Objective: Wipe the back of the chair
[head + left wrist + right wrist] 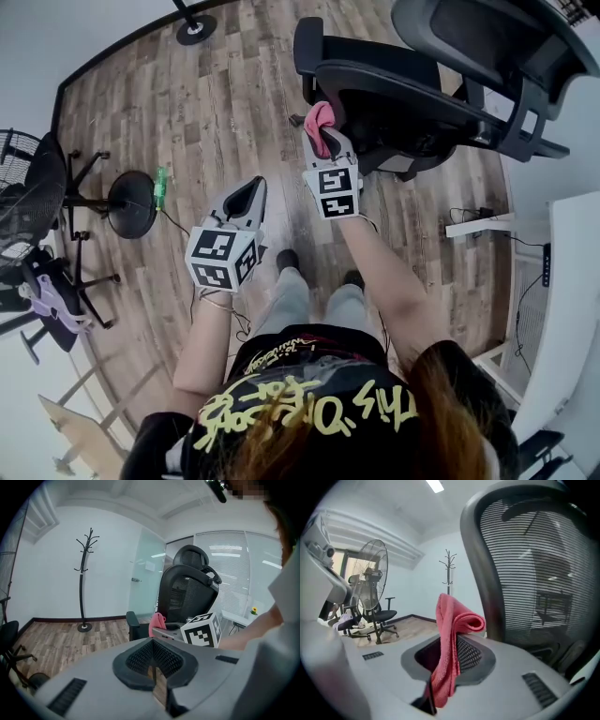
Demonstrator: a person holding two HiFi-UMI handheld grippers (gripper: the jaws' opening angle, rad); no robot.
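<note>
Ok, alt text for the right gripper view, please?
The right gripper is shut on a folded pink cloth, held up close to the black mesh back of an office chair. Behind are a standing fan, a second office chair and a coat stand.

You have bright, even room light throughout: a ceiling strip (435, 484) glares at the top of the right gripper view, and the blinds (234, 573) glow pale at right in the left one. Fisheye bends every edge and the corners go black. The near foreground blurs, but the cloth (449, 634) is sharp.
</note>
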